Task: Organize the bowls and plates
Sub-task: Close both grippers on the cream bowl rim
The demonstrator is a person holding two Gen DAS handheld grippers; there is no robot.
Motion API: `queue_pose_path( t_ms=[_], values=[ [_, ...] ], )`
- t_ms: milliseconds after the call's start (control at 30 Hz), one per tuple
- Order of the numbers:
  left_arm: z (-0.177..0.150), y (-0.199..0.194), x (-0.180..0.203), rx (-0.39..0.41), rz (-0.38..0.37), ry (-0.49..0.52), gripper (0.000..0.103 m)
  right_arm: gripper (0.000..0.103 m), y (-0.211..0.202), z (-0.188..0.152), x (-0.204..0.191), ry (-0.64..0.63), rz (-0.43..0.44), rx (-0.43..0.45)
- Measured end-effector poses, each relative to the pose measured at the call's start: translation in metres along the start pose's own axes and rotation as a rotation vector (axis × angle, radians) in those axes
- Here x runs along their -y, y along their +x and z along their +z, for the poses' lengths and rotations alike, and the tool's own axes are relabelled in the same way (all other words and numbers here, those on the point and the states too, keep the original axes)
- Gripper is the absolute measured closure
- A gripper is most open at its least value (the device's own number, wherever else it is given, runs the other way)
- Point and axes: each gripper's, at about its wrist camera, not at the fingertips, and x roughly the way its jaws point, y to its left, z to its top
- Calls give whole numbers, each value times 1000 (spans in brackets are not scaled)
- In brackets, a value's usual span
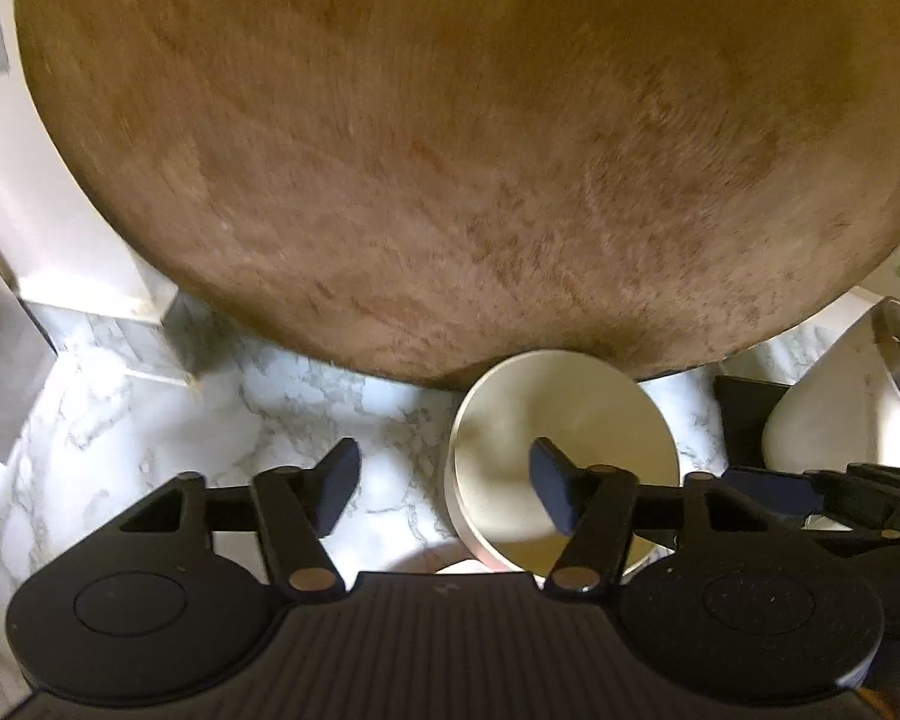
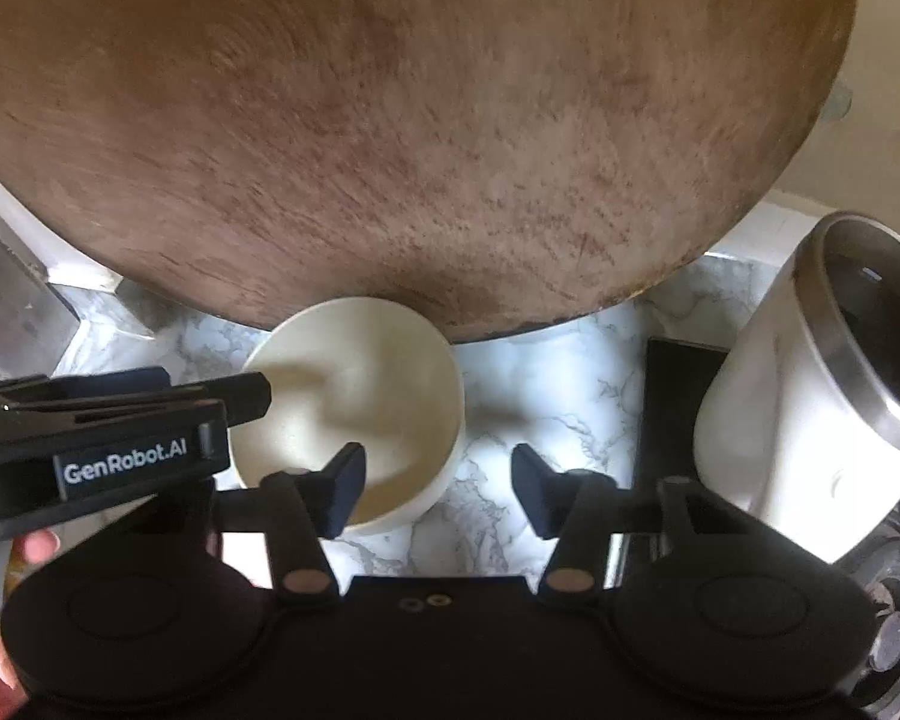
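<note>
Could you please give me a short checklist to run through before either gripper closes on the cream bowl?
1. Left gripper straddles the rim of the round cream bowl, one finger inside: ok.
2. Right gripper straddles the opposite rim: ok.
3. Pads pressing on the rim: not ok, both stand open.
4. Bowl empty: ok.
5. Bowl clear of the large round wooden board: cannot tell.
6. White steel-rimmed canister clear of the bowl: ok.

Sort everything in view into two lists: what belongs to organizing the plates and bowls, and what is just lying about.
Belongs to the job:
- cream bowl on the marble counter
- left tool, jaws straddling the bowl's left rim, not pressing
- right tool, jaws straddling its right rim

Just lying about:
- round wooden board
- white canister with metal rim
</note>
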Motion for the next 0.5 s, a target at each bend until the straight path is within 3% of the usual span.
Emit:
queue_pose_path(
  t_ms=[100, 267, 367, 500],
  values=[
    [0, 10, -1, -31, -20, -17, 68, 62, 7, -1, 0, 8, 0, -9],
    [-2, 20, 1, -48, -19, -11, 71, 71, 12, -2, 4, 35, 9, -15],
    [-2, 24, 1, -57, -29, -9, 84, 76, 14, -2, 4, 31, 14, -18],
    [-2, 24, 2, -49, -25, 0, 92, 85, 12, -2, 3, 25, 19, -18]
  ],
)
